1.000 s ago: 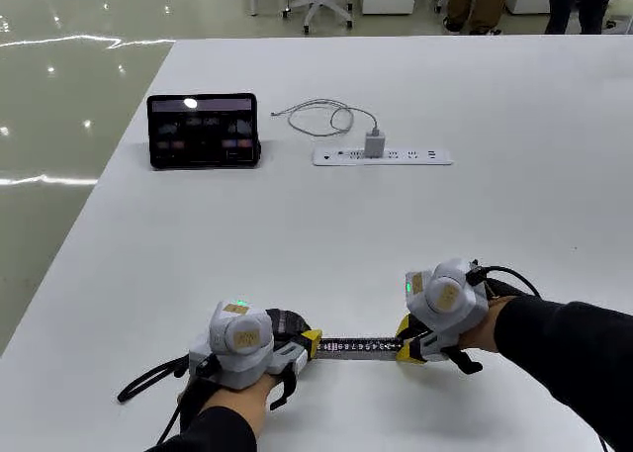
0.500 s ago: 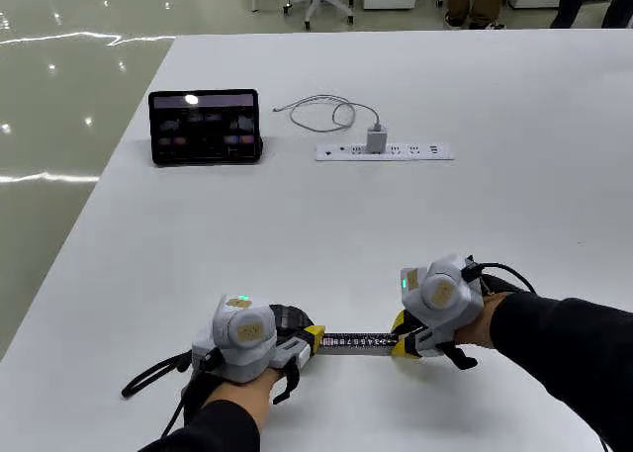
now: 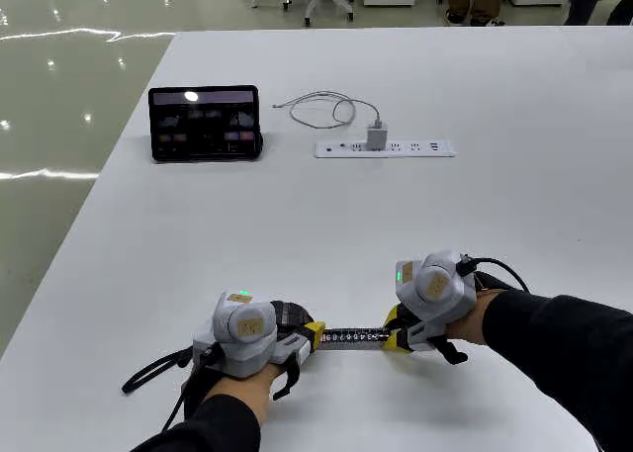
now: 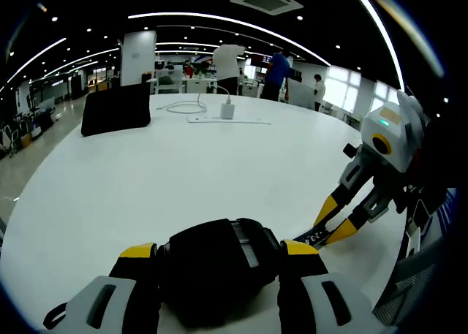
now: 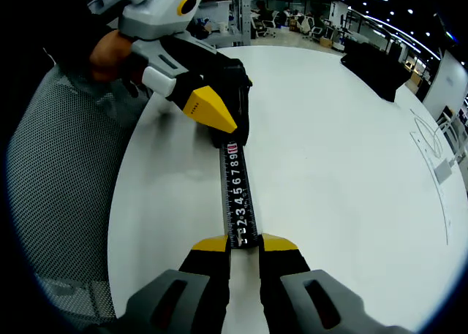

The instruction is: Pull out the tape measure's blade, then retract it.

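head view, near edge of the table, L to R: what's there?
Left gripper, shut on the tape measure case → blade → right gripper, pinching the blade's end → sleeve.

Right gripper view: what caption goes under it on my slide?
The right gripper pinches the tip of the tape measure's blade, drawn out of the black case held by the left gripper.

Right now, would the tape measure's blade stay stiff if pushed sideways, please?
The blade runs straight between the case and the right gripper, so probably stiff at this length. It looks thin; a sideways push may buckle it.
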`<move>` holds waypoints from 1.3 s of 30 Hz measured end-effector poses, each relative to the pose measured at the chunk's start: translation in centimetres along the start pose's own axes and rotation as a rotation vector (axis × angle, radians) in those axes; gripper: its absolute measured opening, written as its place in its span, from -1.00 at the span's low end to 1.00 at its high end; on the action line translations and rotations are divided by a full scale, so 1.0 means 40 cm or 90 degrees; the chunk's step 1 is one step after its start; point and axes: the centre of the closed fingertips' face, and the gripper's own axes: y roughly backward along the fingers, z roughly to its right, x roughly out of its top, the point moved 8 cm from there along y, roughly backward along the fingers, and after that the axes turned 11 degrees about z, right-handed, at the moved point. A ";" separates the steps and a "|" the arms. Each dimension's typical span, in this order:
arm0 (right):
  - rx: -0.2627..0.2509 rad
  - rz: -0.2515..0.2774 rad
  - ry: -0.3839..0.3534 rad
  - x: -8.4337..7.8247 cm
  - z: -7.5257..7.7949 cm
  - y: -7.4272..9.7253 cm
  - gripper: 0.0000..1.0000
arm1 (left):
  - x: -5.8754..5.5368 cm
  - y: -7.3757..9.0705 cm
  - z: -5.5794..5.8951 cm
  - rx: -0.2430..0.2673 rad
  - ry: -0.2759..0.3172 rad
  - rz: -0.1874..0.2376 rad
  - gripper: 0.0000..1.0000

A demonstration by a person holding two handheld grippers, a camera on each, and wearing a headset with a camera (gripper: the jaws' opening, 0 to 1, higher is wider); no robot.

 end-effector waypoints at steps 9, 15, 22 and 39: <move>-0.003 0.008 -0.004 0.018 -0.003 -0.025 -0.80 | 0.000 0.001 -0.001 -0.002 0.003 0.000 0.22; 0.000 0.009 0.003 0.028 -0.006 -0.028 -0.80 | 0.000 0.001 -0.002 -0.003 0.002 0.000 0.22; 0.000 0.017 -0.006 0.041 -0.010 -0.041 -0.80 | 0.000 0.001 -0.002 -0.005 0.003 0.001 0.22; -0.002 0.018 -0.003 0.066 -0.014 -0.069 -0.80 | 0.000 0.000 -0.001 -0.005 0.001 -0.002 0.22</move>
